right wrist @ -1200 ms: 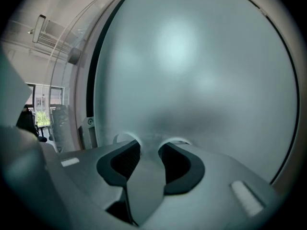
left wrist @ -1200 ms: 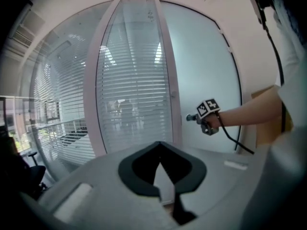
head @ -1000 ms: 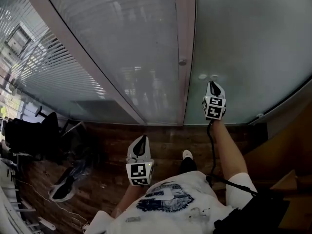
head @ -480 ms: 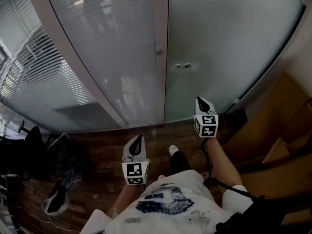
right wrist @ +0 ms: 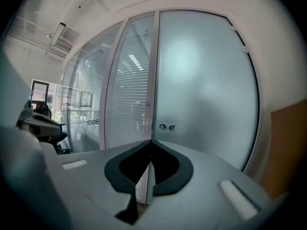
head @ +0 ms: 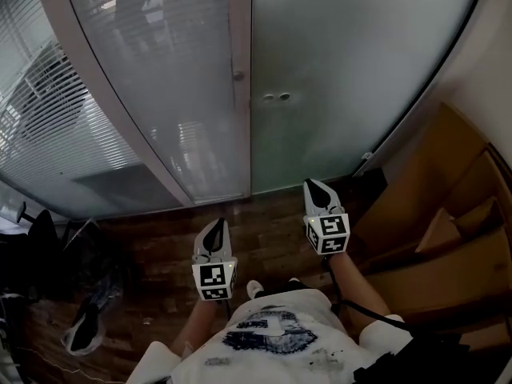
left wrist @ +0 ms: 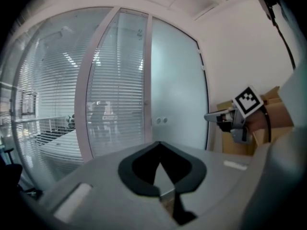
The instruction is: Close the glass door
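**Fingers (right wrist: 149,181) clenched on nothing, glass door (head: 352,70) closed against its post**

Both pairs of fingers are pressed together and hold nothing. In the right gripper view they meet in one thin seam inside the black, rounded opening of the grey shell. The left gripper view shows the same pinched shape. From the head view, the left gripper (head: 214,229) and right gripper (head: 314,189) taper to points aimed at the door, well apart from it. Their marker cubes cover the hands behind them.

The glass door is a frosted, blue-green pane, smooth and matt. Its left edge lies along a pale post (head: 240,78) with no gap visible. Two small round fittings (head: 276,98) sit near that edge, too small to tell whether they are holes or studs. The door's top is cut off in the head view.

Left of the post, a curved glass wall (head: 160,94) carries fine horizontal blinds. Shapes behind it are only dim smudges. A dark heap (head: 48,246) at the left edge cannot be made out. The floor (head: 272,206) is dark wood planking. Brown cardboard boxes (head: 448,206) stand at the right, partly out of frame.
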Demonstrator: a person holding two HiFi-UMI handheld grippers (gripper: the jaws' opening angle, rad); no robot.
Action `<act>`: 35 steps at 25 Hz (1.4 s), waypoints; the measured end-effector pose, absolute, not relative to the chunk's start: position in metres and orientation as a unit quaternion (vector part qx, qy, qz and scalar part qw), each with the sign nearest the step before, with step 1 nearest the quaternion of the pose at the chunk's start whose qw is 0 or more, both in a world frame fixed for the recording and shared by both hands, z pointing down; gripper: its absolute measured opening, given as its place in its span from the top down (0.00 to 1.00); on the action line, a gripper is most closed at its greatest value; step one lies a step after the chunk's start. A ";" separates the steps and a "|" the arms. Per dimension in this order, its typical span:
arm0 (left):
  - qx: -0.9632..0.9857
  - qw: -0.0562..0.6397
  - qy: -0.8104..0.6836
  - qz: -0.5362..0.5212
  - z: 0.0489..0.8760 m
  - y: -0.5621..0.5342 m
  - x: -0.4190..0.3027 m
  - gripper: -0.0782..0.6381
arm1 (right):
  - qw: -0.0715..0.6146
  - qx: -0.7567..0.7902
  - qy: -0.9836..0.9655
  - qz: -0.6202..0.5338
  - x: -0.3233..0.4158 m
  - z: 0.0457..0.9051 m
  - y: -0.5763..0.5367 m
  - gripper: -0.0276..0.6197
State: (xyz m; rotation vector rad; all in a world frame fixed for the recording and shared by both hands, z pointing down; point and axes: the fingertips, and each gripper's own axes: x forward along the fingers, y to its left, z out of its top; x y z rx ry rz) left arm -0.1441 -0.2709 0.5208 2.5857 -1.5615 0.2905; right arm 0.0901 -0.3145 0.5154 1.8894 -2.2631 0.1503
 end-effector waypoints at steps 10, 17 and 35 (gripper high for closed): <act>0.836 0.041 -0.533 0.118 0.538 -0.251 -0.144 0.89 | 0.087 0.622 -0.777 0.044 0.090 0.513 -0.244 0.95; 0.832 0.045 -0.538 0.126 0.522 -0.204 -0.111 0.89 | 0.076 0.606 -0.790 0.056 0.106 0.514 -0.197 0.95; 0.825 0.018 -0.551 0.124 0.505 -0.024 -0.043 0.89 | 0.039 0.566 -0.822 0.058 0.131 0.498 -0.028 0.95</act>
